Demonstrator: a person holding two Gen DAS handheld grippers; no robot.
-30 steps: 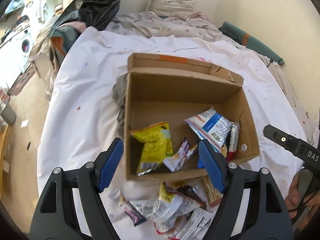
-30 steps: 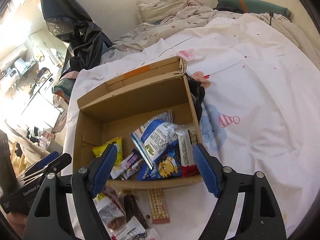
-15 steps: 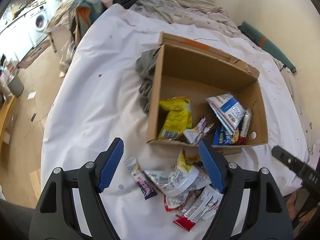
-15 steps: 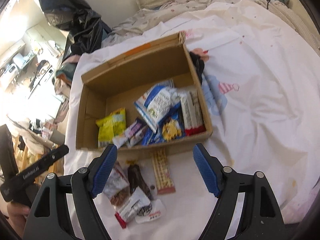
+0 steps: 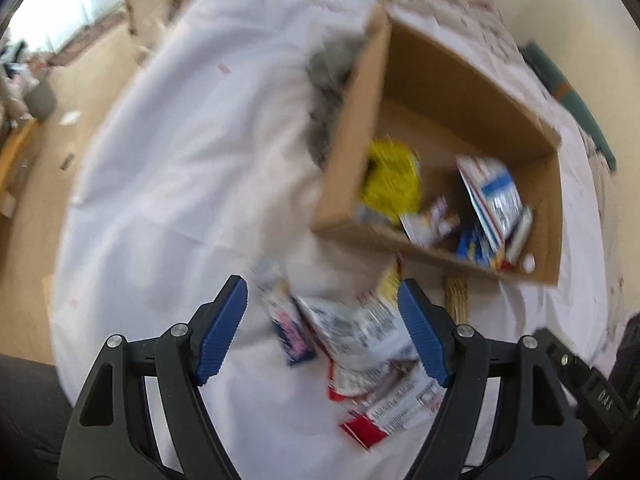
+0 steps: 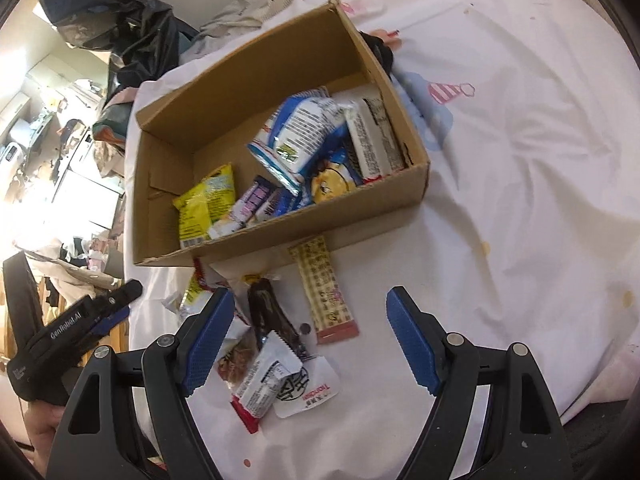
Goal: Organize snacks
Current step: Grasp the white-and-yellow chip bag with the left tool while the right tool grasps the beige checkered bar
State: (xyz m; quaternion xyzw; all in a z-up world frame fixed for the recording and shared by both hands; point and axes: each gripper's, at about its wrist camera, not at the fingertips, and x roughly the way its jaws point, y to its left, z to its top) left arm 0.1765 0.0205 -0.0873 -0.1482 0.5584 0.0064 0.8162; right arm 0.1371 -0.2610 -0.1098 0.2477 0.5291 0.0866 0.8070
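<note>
An open cardboard box [image 6: 412,184] stands on the white sheet and holds several snack packets, among them a yellow bag [image 6: 206,204] and a blue-and-white bag [image 6: 304,132]. It also shows in the blurred left wrist view [image 5: 352,160]. Loose packets lie in front of the box: a beige bar [image 6: 326,292], a dark brown packet [image 6: 272,316] and a white-and-red packet [image 6: 264,380]. My right gripper [image 6: 308,340] is open and empty above them. My left gripper [image 5: 322,328] is open and empty above the silver and red packets [image 5: 360,340].
The white sheet [image 6: 520,160] covers a bed, with its near edge at the lower right. A grey cloth [image 5: 328,80] lies against the box's left side. A black bag [image 6: 132,28] and household clutter are at the far left, with bare floor [image 5: 52,128] beside the bed.
Both grippers have pulled back and tipped down from the box towards the loose packets in front of it. The left view is now blurred by motion. Both stay open.
</note>
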